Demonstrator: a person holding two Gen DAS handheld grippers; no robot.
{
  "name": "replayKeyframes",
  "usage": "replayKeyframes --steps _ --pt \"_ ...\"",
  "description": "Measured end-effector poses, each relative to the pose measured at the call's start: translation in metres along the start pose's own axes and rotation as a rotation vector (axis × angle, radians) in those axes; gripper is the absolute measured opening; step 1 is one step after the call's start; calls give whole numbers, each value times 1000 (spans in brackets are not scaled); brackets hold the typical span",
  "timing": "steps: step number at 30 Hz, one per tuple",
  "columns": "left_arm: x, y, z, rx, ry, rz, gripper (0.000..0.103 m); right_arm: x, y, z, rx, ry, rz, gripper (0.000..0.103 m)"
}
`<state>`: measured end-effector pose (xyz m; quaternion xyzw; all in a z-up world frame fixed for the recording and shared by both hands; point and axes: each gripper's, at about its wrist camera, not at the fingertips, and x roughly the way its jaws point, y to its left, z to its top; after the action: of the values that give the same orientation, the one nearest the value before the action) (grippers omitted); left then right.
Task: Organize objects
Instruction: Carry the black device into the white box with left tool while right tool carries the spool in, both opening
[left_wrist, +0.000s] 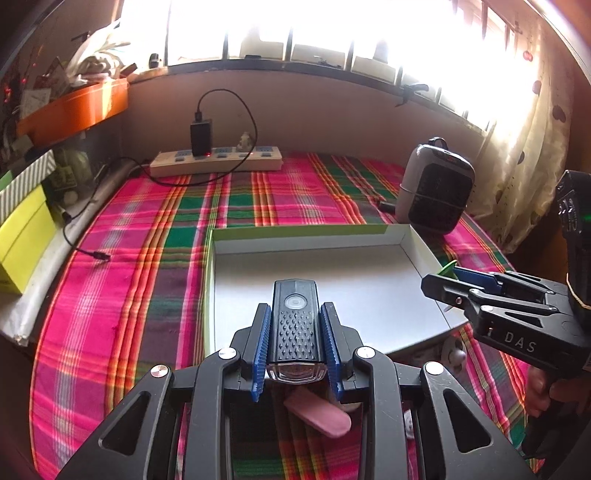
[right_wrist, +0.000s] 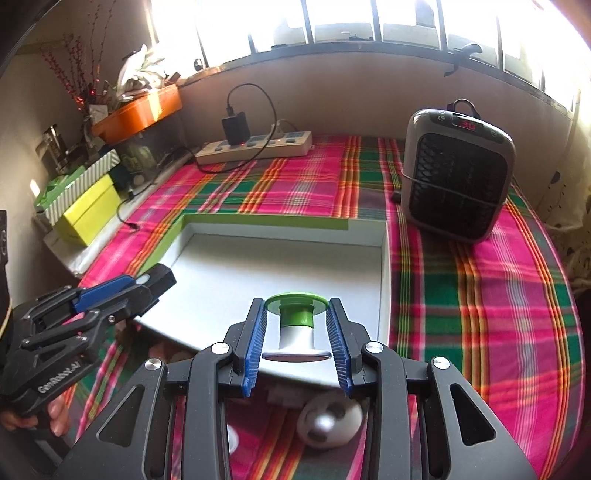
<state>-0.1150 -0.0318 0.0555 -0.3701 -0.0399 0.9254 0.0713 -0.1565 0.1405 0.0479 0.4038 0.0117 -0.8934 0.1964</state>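
Observation:
My left gripper (left_wrist: 294, 314) is shut on a black bike light (left_wrist: 295, 328), held over the near edge of a shallow white tray with green sides (left_wrist: 314, 238). It also shows in the right wrist view (right_wrist: 147, 282). My right gripper (right_wrist: 296, 308) is shut on a white and green suction-cup piece (right_wrist: 296, 325), held above the tray's (right_wrist: 266, 221) near edge. The right gripper shows in the left wrist view (left_wrist: 443, 280). A pink eraser (left_wrist: 319, 411) lies on the plaid cloth below the left gripper. A white and black ball-like toy (right_wrist: 328, 421) lies below the right gripper.
A small heater (right_wrist: 456, 173) stands at the tray's far right. A power strip with a charger (right_wrist: 255, 146) lies by the back wall. Yellow and striped boxes (right_wrist: 86, 206) and an orange tray (right_wrist: 138, 110) are stacked at the left. A loose cable end (left_wrist: 98, 254) lies left of the tray.

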Motion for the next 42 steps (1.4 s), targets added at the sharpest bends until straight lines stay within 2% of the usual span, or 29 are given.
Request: replayKeyframes --steps 19,33,42 --pt "62 5 24 28 48 27 25 64 -23 29 -13 71 -48 35" --pt "80 8 21 27 87 30 25 80 -21 32 -32 88 -58 35" --pt "81 7 21 30 85 31 25 81 -20 32 -32 82 -59 35"
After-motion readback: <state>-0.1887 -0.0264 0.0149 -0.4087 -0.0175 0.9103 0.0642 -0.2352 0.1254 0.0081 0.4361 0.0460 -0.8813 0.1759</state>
